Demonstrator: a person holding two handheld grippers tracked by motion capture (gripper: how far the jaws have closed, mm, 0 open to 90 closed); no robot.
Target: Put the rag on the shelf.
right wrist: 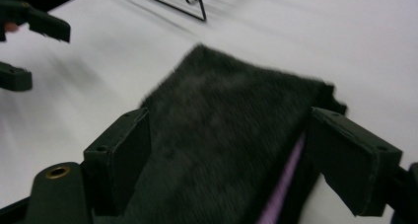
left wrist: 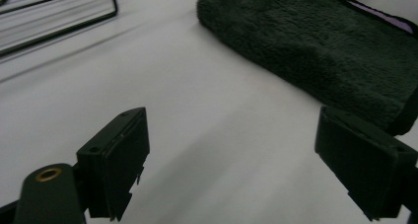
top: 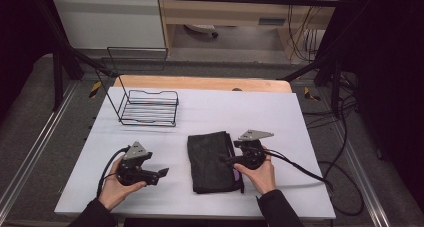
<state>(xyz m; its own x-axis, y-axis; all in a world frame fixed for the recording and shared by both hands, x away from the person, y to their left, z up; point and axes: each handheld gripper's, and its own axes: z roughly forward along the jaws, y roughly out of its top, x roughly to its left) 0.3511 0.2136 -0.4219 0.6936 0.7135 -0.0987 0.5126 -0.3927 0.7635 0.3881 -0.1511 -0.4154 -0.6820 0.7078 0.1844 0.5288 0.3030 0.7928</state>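
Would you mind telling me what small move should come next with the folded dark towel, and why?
Probably draw the right hand-held gripper back off the folded dark towel. Its jaws stand open over the cloth without pinching it, and the towel lies flat on the white table. The left hand-held gripper is open over bare table beside it.

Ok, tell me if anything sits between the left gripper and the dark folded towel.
Nothing visible does. Bare white table lies between the left gripper, jaws open, and the dark folded towel. The wire rack stands farther back, off that path.
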